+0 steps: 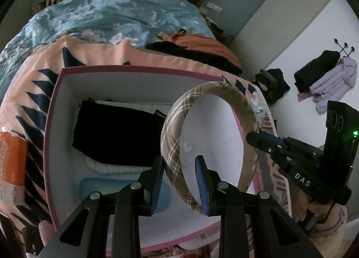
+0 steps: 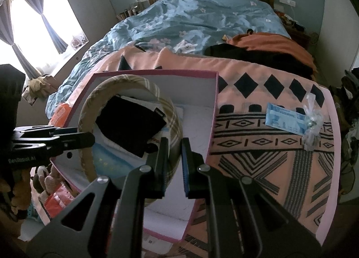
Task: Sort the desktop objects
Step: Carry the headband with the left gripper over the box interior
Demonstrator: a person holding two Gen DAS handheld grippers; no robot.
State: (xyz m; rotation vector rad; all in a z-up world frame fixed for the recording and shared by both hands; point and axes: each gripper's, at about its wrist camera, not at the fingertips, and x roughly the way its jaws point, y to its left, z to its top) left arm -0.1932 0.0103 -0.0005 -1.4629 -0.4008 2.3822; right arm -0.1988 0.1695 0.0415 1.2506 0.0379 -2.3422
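right gripper (image 1: 252,138): "DAS" | left gripper (image 2: 89,140): perhaps "GenRobot AI"

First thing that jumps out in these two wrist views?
The plaid headband, clamped at each end by the left gripper and the right gripper and held as an arch over the pink-rimmed box. Inside the box lie a folded black cloth and a pale blue pouch. On the patterned peach cloth to the right of the box sits a blue packet.
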